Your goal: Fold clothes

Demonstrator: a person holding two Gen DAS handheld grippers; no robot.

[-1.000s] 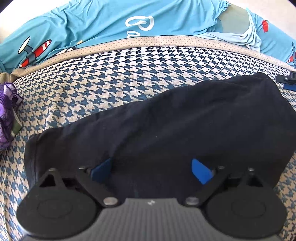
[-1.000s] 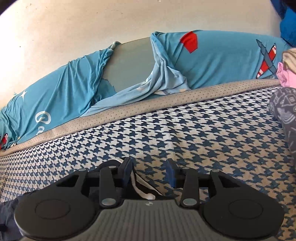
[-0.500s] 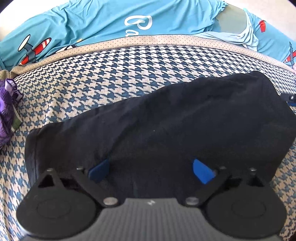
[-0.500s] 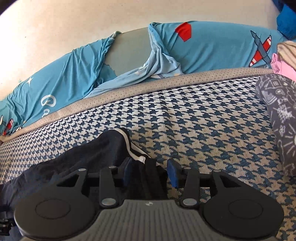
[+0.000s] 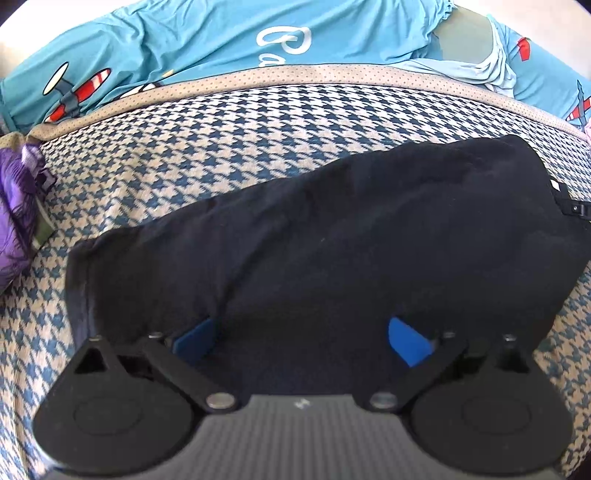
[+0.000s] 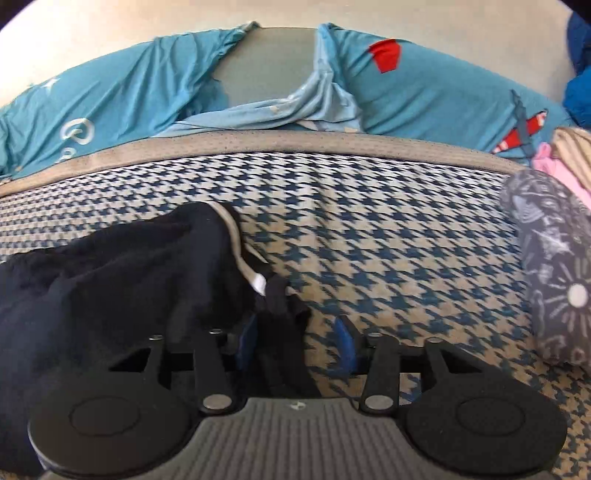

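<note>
Nearest in the left wrist view, left gripper (image 5: pixel 301 338) spread wide, blue fingertips (image 5: pixel 408 345) apart and resting on the near part of the black garment (image 5: pixel 332 236), nothing pinched between them. Spread flat across the houndstooth bed cover (image 5: pixel 207 147), folded edge running from lower left up to the far right. At the left margin, a purple cloth (image 5: pixel 16 214) bunched on the cover. In the right wrist view, right gripper (image 6: pixel 299 336) also parted, a dark strip of the black garment (image 6: pixel 110 273) lying in the gap near the left finger, not clamped; white-trimmed hem (image 6: pixel 236 236) curling just ahead. To the right, a grey patterned roll (image 6: pixel 550 273), with pink fabric (image 6: pixel 557 170) beyond it. Farthest back, a tan border (image 6: pixel 295 144), then blue aeroplane-print bedding (image 6: pixel 424 96) against a pale wall (image 6: pixel 147 26).
</note>
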